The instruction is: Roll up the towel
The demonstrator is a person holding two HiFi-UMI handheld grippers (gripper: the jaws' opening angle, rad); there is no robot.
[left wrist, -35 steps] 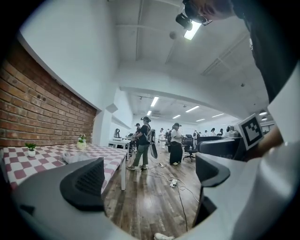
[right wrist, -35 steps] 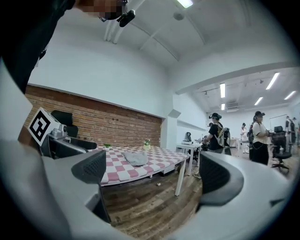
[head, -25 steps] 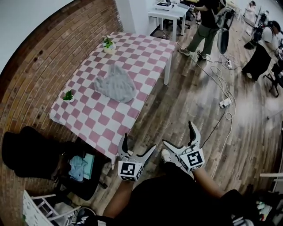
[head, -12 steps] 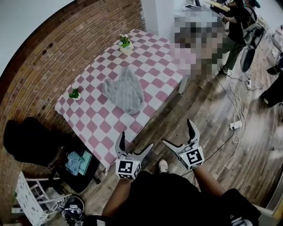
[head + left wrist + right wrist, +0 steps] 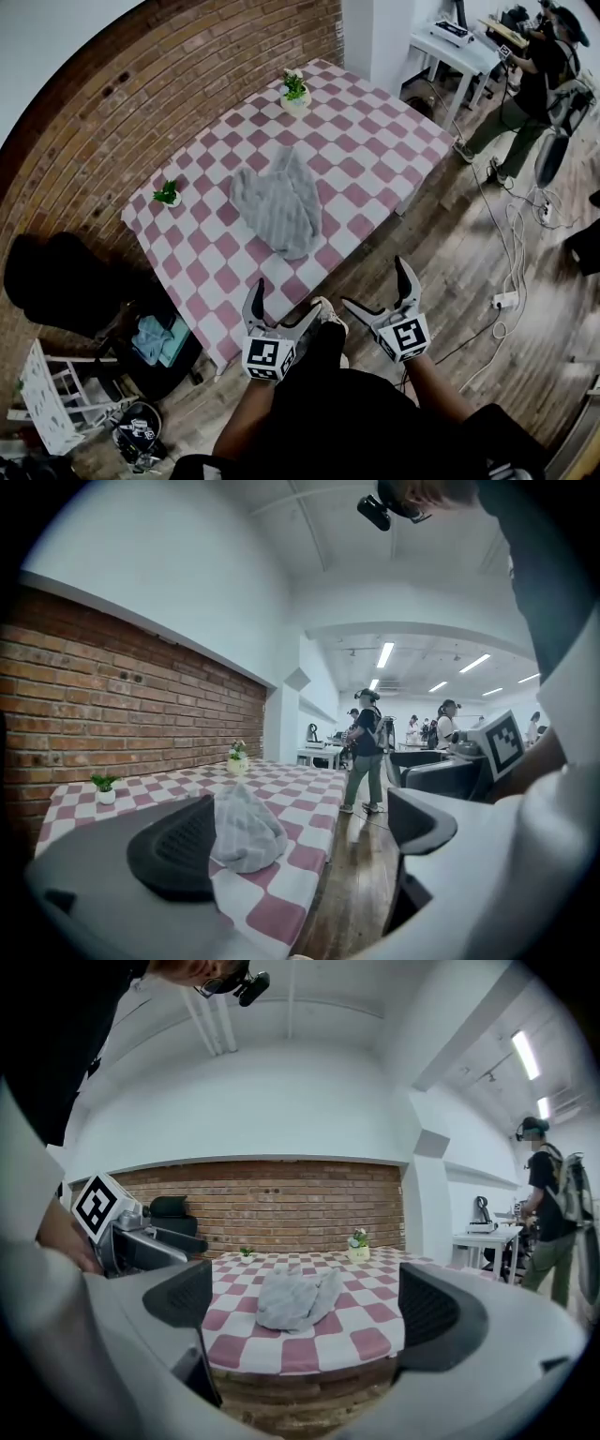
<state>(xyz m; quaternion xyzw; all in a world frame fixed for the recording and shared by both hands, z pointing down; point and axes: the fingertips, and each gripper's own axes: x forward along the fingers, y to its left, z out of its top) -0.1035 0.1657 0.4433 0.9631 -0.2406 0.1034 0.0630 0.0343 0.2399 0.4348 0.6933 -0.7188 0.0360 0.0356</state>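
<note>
The crumpled towel (image 5: pixel 278 203) lay lengthwise on the checked table (image 5: pixel 375 141), seemingly pointing at the far plant (image 5: pixel 295 91). The left gripper (image 5: pixel 286 300) and right gripper (image 5: pixel 375 283), jaws spread and empty, had drawn closer.

In the left gripper view, my left tongs' (image 5: pixel 305 841) pad (image 5: pixel 173 855) covers part of the towel (image 5: pixel 248 832). I can't tell what kind the nearer little potted plant (image 5: pixel 169 194) on the tabletop (image 5: pixel 375 141) is.
</note>
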